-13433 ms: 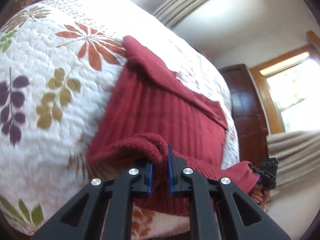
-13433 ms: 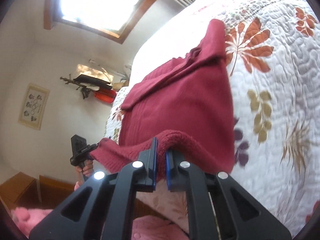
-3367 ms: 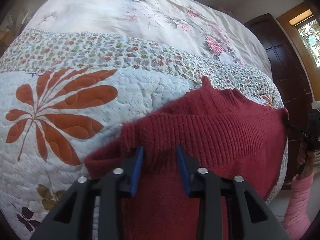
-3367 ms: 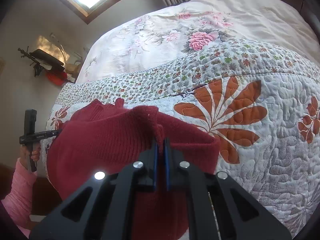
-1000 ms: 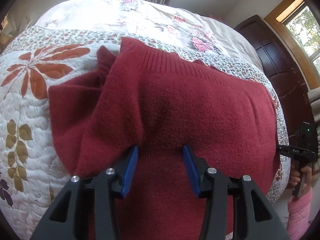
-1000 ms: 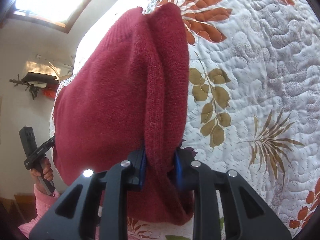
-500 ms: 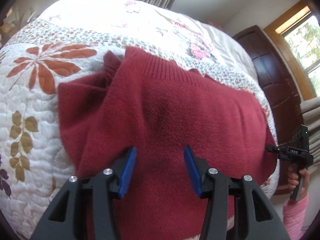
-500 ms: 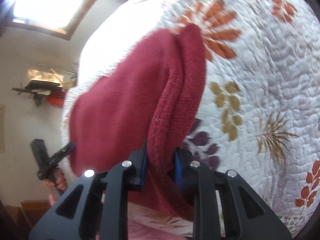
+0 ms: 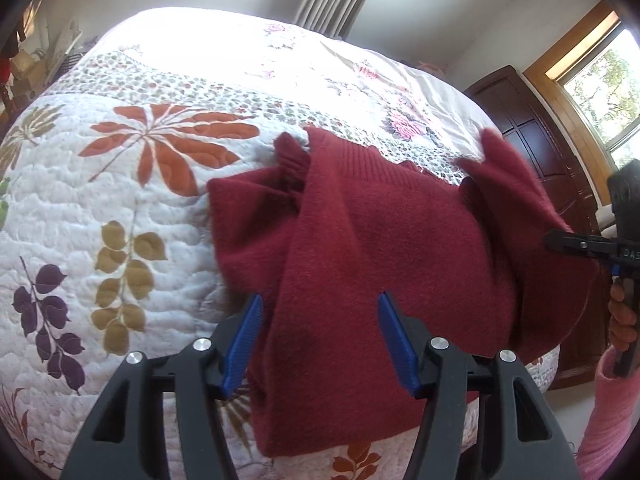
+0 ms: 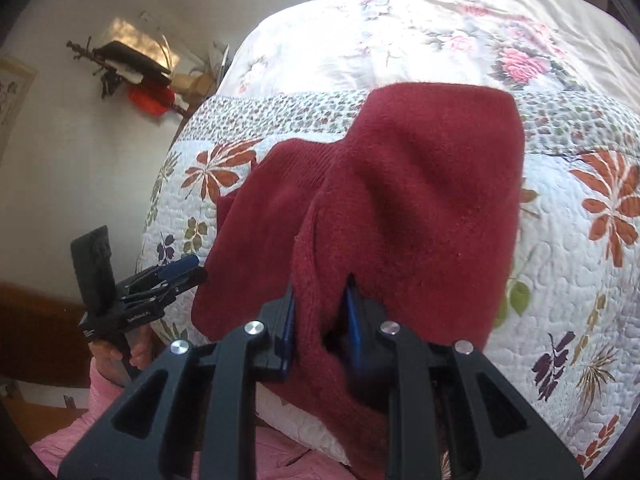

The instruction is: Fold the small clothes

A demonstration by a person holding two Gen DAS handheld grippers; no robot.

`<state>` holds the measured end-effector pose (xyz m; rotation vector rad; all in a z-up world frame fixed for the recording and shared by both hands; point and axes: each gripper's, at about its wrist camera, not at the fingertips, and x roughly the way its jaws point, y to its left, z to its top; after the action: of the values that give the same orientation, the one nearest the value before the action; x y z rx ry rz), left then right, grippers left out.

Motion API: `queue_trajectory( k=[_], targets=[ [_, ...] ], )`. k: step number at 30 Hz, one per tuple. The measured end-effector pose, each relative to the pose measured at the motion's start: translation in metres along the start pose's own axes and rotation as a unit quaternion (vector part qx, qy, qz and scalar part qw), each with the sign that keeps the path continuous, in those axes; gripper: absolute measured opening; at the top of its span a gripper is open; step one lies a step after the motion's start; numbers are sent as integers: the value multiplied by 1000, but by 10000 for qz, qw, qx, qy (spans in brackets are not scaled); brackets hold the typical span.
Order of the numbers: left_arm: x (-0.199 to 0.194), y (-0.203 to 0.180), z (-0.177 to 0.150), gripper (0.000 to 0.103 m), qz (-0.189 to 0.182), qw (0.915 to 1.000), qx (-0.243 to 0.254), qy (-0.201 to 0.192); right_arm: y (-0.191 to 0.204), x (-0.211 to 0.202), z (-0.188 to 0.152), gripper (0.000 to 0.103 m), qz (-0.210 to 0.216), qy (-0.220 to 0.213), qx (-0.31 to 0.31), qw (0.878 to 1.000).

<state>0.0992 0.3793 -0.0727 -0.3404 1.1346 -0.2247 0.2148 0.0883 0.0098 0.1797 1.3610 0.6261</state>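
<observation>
Our dark red sweater [image 9: 384,240] lies partly folded on the quilted bed [image 9: 120,184]. Our right tongs [image 10: 320,320] pinch its right flap, lifted for folding inward; our left tongs [image 9: 320,336] hang released above it. That fold and final halving remain.

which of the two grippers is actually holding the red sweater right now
The right gripper: its blue pads pinch a fold of the sweater. The left gripper is wide open above it.
</observation>
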Motion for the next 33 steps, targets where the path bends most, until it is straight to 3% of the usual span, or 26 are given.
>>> queue_trajectory(
  k=[5, 8, 11, 13, 19, 23, 27, 33],
  targets=[
    [-11, 9, -4, 61, -157, 9998, -115, -55, 18, 55, 0, 21, -279, 443, -98, 9986],
    [-17, 9, -4, 62, -175, 9998, -89, -96, 17, 68, -5, 25, -298, 480, -71, 9984],
    [-18, 7, -1, 64, -330, 9993, -134, -71, 15, 62, -10, 38, -111, 440, -82, 9989],
    [-18, 3, 1, 64, -422, 9990, -165, -39, 15, 54, -14, 52, 126, 395, -80, 9991],
    [-11, -23, 12, 66, -777, 9968, -138, 92, 16, -7, -27, 57, 803, -144, -79, 9966],
    [5, -47, 23, 67, -1084, 9935, -112, 321, -12, -47, -36, 59, 689, -568, 205, 9958],
    [29, -70, 34, 69, -1350, 9890, -177, 580, -57, -53, -51, 59, -230, -688, 596, 9956],
    [71, -89, 45, 70, -1682, 9782, -577, 1074, -112, -39, -87, 58, -222, -547, 1167, 9914]
  ],
)
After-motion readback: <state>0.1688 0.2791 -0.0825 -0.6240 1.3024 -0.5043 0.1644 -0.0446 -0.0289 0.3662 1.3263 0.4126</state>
